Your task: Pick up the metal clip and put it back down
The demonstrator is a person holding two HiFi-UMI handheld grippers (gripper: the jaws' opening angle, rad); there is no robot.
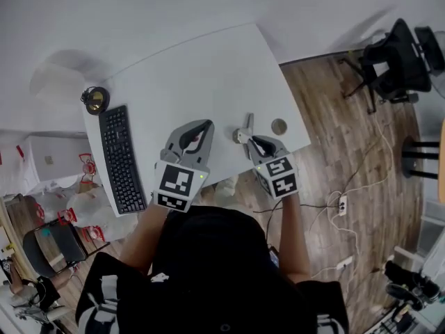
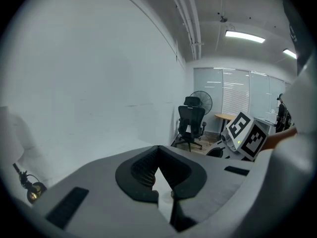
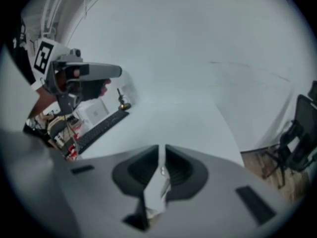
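Clamping the clip (image 3: pixel 157 195) thinly, right gripper (image 3: pixel 161 169) could drop it off the table's (image 1: pixel 208 68) near edge if jaws loosen; left gripper (image 2: pixel 164 192) clenched, empty.

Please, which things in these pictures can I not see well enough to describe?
1. The metal clip: right gripper view, mostly covered by the shut jaws of the right gripper, and blurred.
2. A small round thing on the table: head view, too small to name.
3. The table's near edge: head view, partly hidden by the person.
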